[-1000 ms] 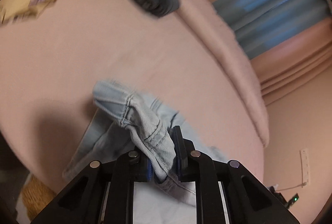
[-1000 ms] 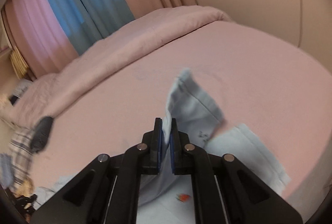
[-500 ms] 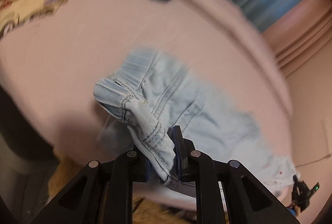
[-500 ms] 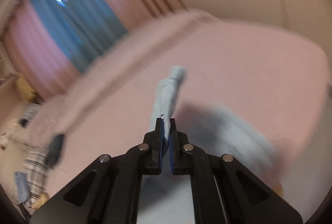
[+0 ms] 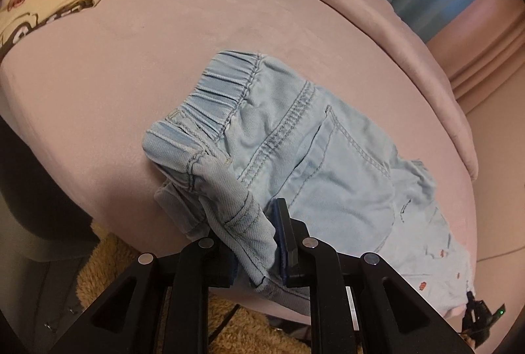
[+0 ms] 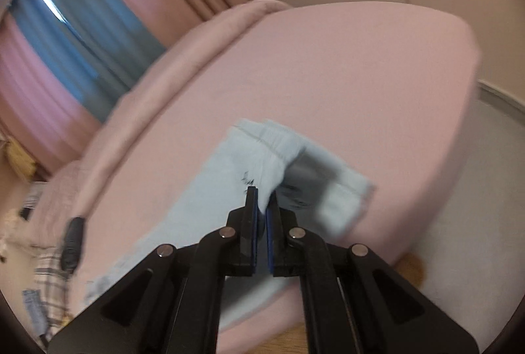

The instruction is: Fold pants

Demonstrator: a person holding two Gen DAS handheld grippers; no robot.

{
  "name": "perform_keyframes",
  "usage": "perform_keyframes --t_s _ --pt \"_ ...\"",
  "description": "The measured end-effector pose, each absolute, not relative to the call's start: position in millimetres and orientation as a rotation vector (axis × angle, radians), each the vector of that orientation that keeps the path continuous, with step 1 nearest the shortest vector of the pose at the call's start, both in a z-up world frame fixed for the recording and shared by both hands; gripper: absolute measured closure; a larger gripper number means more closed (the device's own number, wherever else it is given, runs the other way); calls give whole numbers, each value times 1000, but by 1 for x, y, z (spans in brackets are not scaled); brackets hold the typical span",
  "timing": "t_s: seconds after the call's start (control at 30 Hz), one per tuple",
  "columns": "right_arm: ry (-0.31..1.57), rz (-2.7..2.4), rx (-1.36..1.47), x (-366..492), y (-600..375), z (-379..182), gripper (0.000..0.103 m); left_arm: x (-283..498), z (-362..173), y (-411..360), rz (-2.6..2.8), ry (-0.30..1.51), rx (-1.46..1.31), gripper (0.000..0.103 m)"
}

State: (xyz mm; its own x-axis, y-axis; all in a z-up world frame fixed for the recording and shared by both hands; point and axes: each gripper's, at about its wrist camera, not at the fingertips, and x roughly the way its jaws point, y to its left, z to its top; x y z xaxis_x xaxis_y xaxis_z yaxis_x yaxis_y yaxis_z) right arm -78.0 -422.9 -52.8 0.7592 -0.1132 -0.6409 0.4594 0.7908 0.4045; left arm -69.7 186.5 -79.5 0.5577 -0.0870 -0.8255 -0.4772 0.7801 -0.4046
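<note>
Denim pants (image 5: 315,157) lie spread on the bed (image 5: 108,81). Left gripper (image 5: 254,242) clamps the waistband corner; right gripper (image 6: 261,209) pinches the hem end. Pull both taut before folding.

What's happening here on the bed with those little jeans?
A person with a handheld gripper in each hand is folding a pair of light blue jeans on a pink bed. The left gripper is clamped on a bunched corner of the waistband at the near edge. The right gripper pinches the fabric at the leg end, though that view is blurred. The jeans lie mostly spread out, back pocket up, not yet folded.
</note>
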Motion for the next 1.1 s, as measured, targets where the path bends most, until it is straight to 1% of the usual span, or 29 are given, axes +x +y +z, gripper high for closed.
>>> perform_keyframes --t_s 0.07,0.13,0.3,0.4,0.43,0.5,0.57,0.63,0.67,0.73,0.83,0.87,0.93,1.0,1.1 --pt "671 -338 636 -86 -436 -70 98 -65 -78 183 254 973 -645 85" --pt "672 -329 651 -88 -440 -75 99 -61 -77 183 254 987 -645 85" --pt "675 -343 671 -77 -445 -63 91 -57 -76 184 257 1004 -648 83" --pt "684 -349 630 -65 -446 -63 91 -55 -77 182 260 1003 -641 82" --pt "681 -355 609 -64 -446 -60 96 -53 -77 181 262 1004 -636 82" --pt "640 -365 602 -68 -445 -49 97 -51 -75 179 265 1010 -625 82" --pt "549 -351 658 -81 -448 -32 98 -49 -72 177 268 1010 -616 80" --pt "489 -376 651 -92 -447 -20 98 -49 -70 174 262 1000 -617 72" --pt "478 -408 623 -95 -446 -16 98 -47 -69 172 250 996 -618 71" --pt "506 -435 594 -94 -445 -22 98 -45 -73 171 250 1004 -604 70" --pt "636 -487 577 -85 -453 -51 97 -42 -79 172 263 1021 -600 70" --pt "651 -474 576 -86 -454 -59 98 -41 -80 173 261 1019 -606 70" --pt "633 -468 568 -90 -456 -57 98 -41 -79 174 257 1024 -608 70" --pt "671 -477 557 -87 -456 -45 97 -40 -77 173 257 1030 -602 70" --pt "666 -531 481 -83 -445 -17 83 -39 -76 174 266 1030 -596 70"
